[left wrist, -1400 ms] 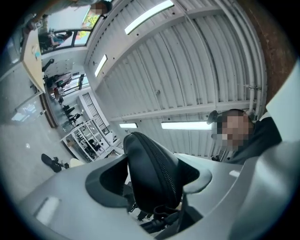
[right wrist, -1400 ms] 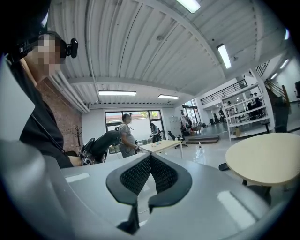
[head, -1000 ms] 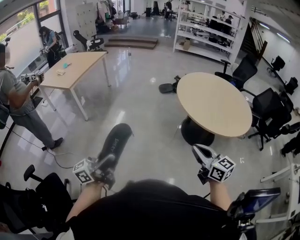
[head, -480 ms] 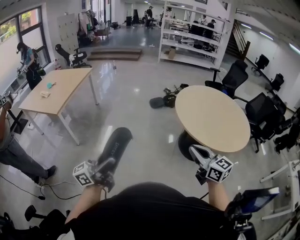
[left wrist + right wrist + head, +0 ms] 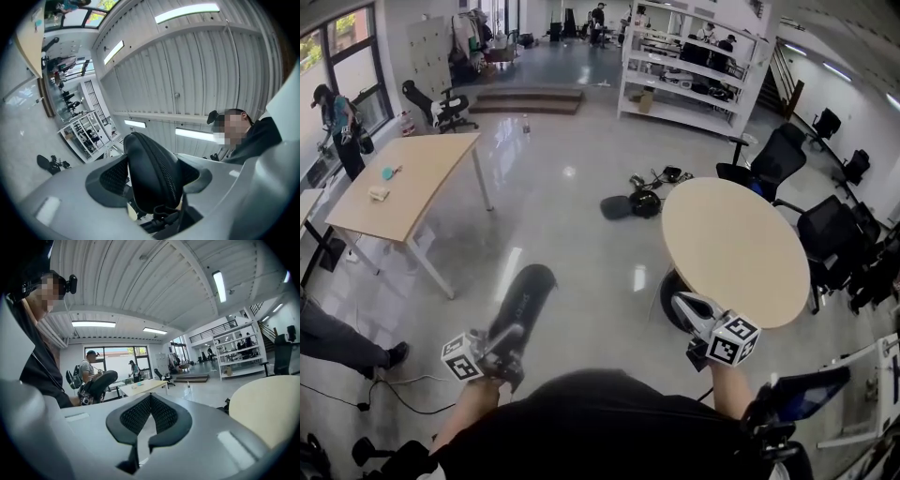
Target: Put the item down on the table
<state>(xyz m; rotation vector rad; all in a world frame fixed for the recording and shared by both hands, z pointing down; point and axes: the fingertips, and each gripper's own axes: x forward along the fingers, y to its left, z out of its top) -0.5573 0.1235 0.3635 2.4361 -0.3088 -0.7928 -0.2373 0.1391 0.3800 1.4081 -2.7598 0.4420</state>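
Note:
A long black zippered case (image 5: 523,298) sticks up and forward from my left gripper (image 5: 504,339), which is shut on its lower end. In the left gripper view the case (image 5: 151,176) fills the gap between the two dark pads (image 5: 114,175), zipper facing the camera. My right gripper (image 5: 686,311) is held low at the right, near the edge of the round tan table (image 5: 733,246). Its pads meet at the tip in the right gripper view (image 5: 149,400), with nothing between them. That view also shows the case (image 5: 102,380) off to the left.
A rectangular wooden table (image 5: 401,183) stands at the left with small items on it. Black office chairs (image 5: 825,234) ring the round table on the right. A dark object with cables (image 5: 636,202) lies on the glossy floor. White shelving (image 5: 694,66) stands at the back, and a person (image 5: 337,117) by the window.
The head view has swung and moved forward: the nearby person at the left has dropped almost out of the picture. Both grippers keep their places and the case stays held.

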